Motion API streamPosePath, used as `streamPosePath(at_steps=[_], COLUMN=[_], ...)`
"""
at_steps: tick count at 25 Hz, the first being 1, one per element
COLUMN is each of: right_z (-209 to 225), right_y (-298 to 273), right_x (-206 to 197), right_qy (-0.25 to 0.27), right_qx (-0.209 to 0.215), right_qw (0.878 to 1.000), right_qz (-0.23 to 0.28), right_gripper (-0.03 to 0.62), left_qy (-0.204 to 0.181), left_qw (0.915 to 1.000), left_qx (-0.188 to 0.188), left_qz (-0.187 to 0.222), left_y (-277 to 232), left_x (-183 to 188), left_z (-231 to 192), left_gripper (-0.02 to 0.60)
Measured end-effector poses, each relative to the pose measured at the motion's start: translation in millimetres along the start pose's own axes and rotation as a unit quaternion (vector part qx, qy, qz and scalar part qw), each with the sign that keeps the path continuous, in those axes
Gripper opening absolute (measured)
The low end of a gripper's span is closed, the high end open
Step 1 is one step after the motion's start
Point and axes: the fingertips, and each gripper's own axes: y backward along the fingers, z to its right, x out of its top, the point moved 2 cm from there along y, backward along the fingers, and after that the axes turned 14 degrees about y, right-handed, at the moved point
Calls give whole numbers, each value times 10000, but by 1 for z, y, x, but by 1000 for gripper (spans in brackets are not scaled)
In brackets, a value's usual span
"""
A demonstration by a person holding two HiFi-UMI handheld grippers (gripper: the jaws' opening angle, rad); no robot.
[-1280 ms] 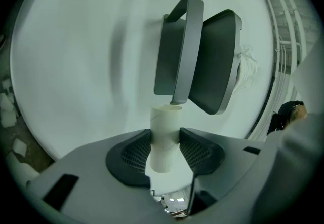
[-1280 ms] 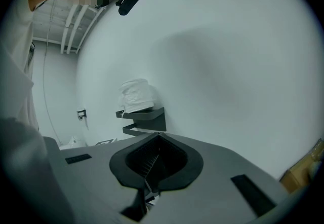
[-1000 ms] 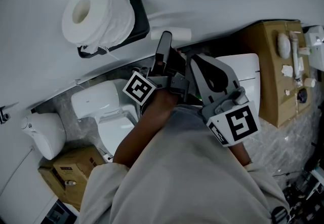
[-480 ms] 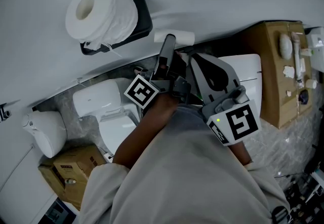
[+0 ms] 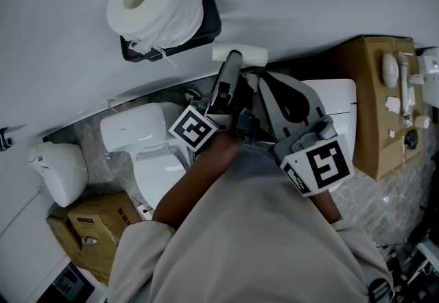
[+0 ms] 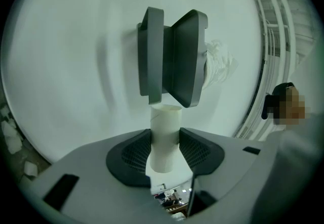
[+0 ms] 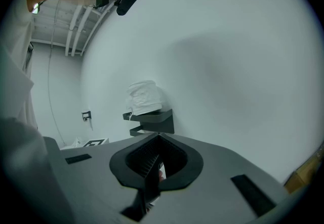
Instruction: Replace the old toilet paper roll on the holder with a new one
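Observation:
A full white toilet paper roll [image 5: 154, 3] sits on the black wall holder [image 5: 208, 19] at the top of the head view. My left gripper [image 5: 233, 62] is below and to the right of the holder, shut on an empty cardboard tube [image 5: 248, 55] that lies against the wall. In the left gripper view the tube [image 6: 164, 132] stands upright between the pads, with the holder [image 6: 174, 58] straight ahead and the roll [image 6: 218, 63] showing behind it. My right gripper [image 5: 264, 82] is beside the left one, shut and empty. Its view shows the holder [image 7: 152, 119] and the roll [image 7: 144, 97] ahead on the wall.
Below the wall stand a white toilet [image 5: 147, 151], a second white fixture [image 5: 336, 99] and a white unit [image 5: 58, 171] at the left. A cardboard box [image 5: 89, 223] sits at the lower left, and another [image 5: 374, 103] holding small items at the right.
The holder and roll now sit further right and higher in the head view. My left gripper and the tube have shifted slightly and sit lower relative to the holder. The right gripper has stayed put.

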Motion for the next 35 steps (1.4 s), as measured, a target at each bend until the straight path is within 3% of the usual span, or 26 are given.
streamPosePath(at_steps=[6,15,20,26,32,35], right_z=[-47,-29,-31,-24,-9,-17], right_y=[-10,-14,-18,-22,-23,-30], right_x=[18,8,9,4,-1,5], right_qy=[97,52,77,73,51,64], right_qx=[161,360,485,670,807,877], right_qw=[9998,9993,9987,9976,9965,9958], right_qz=[74,77,101,151,219,247], right_gripper=[14,14,15,15,15,14], left_qy=[-223,-536,-738,-980,-1291,-1708], left_qw=[9997,9983,9966,9940,9896,9814], left_qx=[-62,95,-210,-200,237,570], left_qz=[72,226,303,443,588,672], left_y=[41,42,68,72,55,65], left_x=[31,32,47,50,46,59], left_z=[25,13,-10,-9,16,34], left_gripper=[178,176,176,176,176,175])
